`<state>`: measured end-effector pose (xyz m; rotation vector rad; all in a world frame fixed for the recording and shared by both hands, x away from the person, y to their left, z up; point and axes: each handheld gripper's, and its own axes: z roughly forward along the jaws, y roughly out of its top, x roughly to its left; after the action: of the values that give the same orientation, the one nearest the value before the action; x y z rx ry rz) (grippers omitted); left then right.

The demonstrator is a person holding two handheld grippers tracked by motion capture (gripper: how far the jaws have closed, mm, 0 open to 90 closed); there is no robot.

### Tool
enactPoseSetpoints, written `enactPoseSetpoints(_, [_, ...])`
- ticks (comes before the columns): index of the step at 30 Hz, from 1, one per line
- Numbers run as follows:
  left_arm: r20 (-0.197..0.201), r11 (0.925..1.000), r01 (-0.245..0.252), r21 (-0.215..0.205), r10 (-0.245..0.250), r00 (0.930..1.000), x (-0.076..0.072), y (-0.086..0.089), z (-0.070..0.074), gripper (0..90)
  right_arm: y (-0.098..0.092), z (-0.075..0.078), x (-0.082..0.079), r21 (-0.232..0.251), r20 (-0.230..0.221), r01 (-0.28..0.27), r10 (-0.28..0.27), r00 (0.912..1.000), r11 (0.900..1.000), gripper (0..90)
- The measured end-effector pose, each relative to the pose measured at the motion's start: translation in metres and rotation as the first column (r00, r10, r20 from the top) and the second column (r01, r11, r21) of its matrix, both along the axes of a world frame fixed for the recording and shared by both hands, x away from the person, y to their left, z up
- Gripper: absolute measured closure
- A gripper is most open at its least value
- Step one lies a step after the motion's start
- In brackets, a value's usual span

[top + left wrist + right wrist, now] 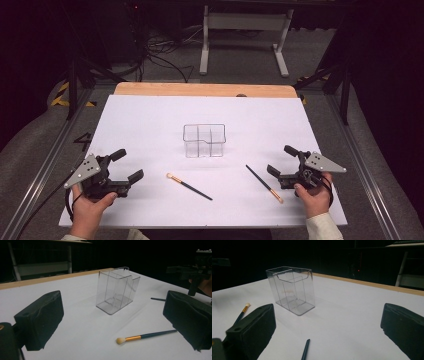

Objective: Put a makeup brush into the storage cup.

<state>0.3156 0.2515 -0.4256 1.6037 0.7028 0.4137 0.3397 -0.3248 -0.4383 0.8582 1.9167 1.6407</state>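
Note:
A clear plastic holder (pixel 204 140) with compartments stands upright in the middle of the white sheet, also seen as the holder (pixel 116 290) and the holder (pixel 291 289). Two thin dark brushes lie in front of it: the left brush (pixel 188 186) with its pale tip toward the left, the right brush (pixel 264 183) with its gold end toward the front. My left gripper (pixel 127 165) rests open at the front left, empty. The left brush (pixel 146 336) lies between its jaws' lines of sight. My right gripper (pixel 282 161) is open and empty beside the right brush (pixel 305 349).
The white sheet (pixel 150 120) covers a wooden table whose far edge (pixel 205 89) shows bare. Metal rails run along both sides. Beyond the table stand a white frame (pixel 245 30) and cables on the floor.

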Motion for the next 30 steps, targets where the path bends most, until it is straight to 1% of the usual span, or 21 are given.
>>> enactPoseSetpoints(1, [-0.004, 1.0, 0.003, -0.005, -0.003, 1.0, 0.0, 0.0, 0.001, 4.8, 0.0, 0.0, 0.0, 0.0, 0.0, -0.001, 0.001, 1.0, 1.0, 0.6])
enactPoseSetpoints(5, [-0.009, 0.9998, 0.019, -0.002, -0.019, 0.9998, 0.0, -0.002, 0.004, 7.2, 0.0, 0.0, 0.0, -0.001, -0.002, 0.001, -0.001, 1.0, 1.0, 0.6])
enactPoseSetpoints(7, [-0.005, 0.9998, 0.02, 0.003, -0.02, 0.9998, 0.001, -0.003, 0.004, 7.2, 0.0, 0.0, 0.0, -0.001, -0.004, 0.001, -0.001, 1.0, 1.0, 0.5])
enactPoseSetpoints(12, [-0.007, 0.9998, 0.018, -0.007, -0.018, 0.9998, 0.003, -0.007, 0.006, 6.6, -0.001, 0.0, 0.0, 0.002, -0.008, 0.0, 0.0, 1.0, 1.0, 0.6])
enactPoseSetpoints(19, [-0.007, 0.9992, 0.037, -0.014, -0.037, 0.9993, 0.005, -0.014, 0.01, 4.8, -0.002, -0.001, 0.0, 0.004, -0.008, 0.003, -0.003, 1.0, 1.0, 0.7])
enactPoseSetpoints(26, [-0.016, 0.9988, 0.049, -0.003, -0.049, 0.9987, 0.006, -0.023, 0.014, 5.4, -0.002, -0.001, 0.0, 0.006, -0.008, 0.006, -0.006, 0.9999, 1.0, 0.7])
enactPoseSetpoints(29, [-0.021, 0.9978, 0.066, 0.004, -0.066, 0.9976, 0.008, -0.028, 0.016, 5.6, -0.003, 0.0, 0.0, 0.007, -0.01, 0.006, -0.006, 0.9999, 1.0, 0.6])
enactPoseSetpoints(30, [-0.022, 0.9978, 0.067, 0.0, -0.067, 0.9975, 0.008, -0.029, 0.017, 5.7, -0.004, 0.0, 0.0, 0.008, -0.01, 0.008, -0.008, 0.9999, 1.0, 0.7])
